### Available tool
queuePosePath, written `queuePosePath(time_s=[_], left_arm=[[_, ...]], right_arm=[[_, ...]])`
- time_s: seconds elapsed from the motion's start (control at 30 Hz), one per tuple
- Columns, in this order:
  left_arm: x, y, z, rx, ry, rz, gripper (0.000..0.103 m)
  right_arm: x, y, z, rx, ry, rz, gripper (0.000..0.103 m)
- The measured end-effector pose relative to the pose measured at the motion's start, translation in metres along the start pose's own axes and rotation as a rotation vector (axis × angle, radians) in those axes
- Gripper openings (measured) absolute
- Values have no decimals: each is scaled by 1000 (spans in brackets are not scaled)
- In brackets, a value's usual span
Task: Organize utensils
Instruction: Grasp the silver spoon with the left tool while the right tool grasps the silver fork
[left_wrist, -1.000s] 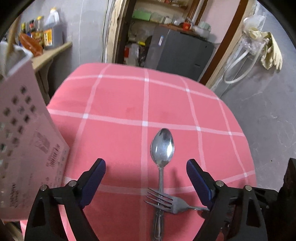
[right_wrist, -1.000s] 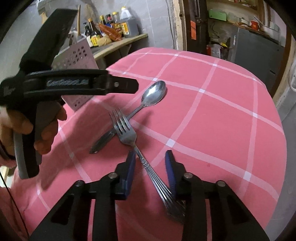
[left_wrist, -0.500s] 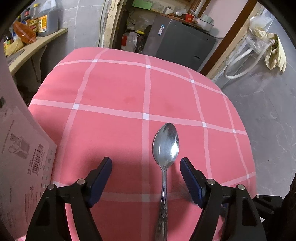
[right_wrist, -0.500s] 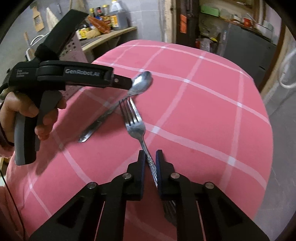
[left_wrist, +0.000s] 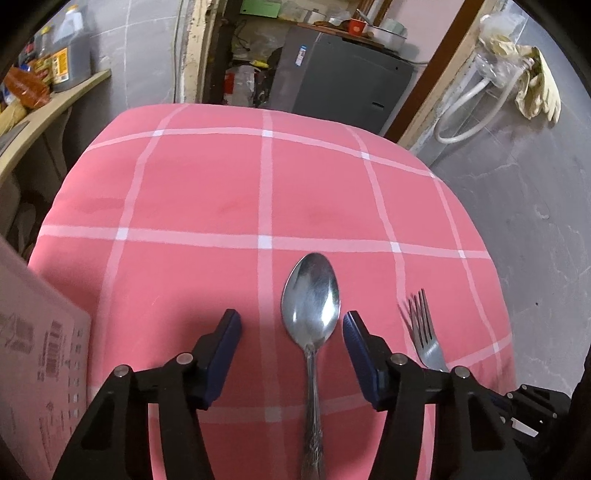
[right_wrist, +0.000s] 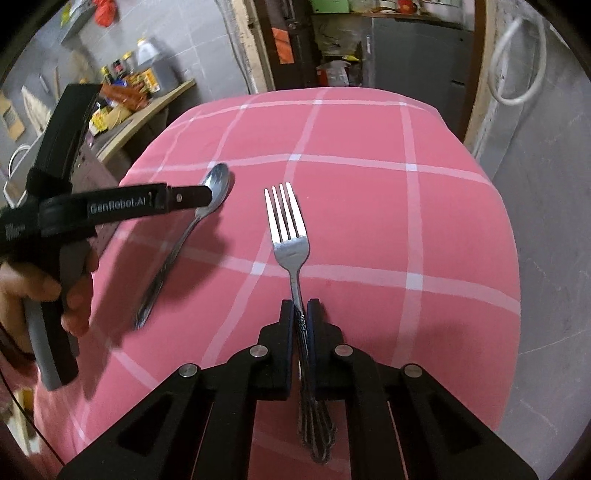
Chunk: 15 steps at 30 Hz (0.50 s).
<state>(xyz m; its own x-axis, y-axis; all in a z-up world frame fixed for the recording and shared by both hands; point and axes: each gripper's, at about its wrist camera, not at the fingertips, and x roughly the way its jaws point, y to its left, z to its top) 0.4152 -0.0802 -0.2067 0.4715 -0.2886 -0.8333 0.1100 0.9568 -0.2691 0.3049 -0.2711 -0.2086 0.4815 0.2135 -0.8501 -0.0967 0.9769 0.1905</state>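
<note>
the spoon (left_wrist: 311, 295) lies flat on the pink checked desk (left_wrist: 192, 192), its long axis running straight along the line the left gripper (left_wrist: 291, 325) points, bowl away and handle toward the camera. its neck sits between the two blue fingers (left_wrist: 225, 343), nearer the right-hand one, with neither pad touching it; the fingers have just been closing and are released for now. the left hand is plainly the nearer one for it. beside it, the right gripper (right_wrist: 301, 314) is clenched on the fork (right_wrist: 288, 225), gripping the handle with the tines pointing forward, roughly parallel to the spoon and apart from it.
</note>
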Motion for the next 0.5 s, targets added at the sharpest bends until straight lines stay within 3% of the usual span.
queuePosePath(time_s=[0.07,0.17,0.23,0.33,0.5], left_arm=[[2,-3,3,11,1,-2,53],[6,-6,7,30,8,11,42],[7,-7,9,35,18,19,26],[9,0,13,1,38,1,9],[9,11,12,-76,50,-56,6]], right_arm=[[3,-1,2,13,-2,18,5],[9,-7,9,45,-7,68,5],[20,-6,16,63,-8,98,6],[28,-8,27,60,-13,122,7],[46,-12,50,40,-3,188,22]])
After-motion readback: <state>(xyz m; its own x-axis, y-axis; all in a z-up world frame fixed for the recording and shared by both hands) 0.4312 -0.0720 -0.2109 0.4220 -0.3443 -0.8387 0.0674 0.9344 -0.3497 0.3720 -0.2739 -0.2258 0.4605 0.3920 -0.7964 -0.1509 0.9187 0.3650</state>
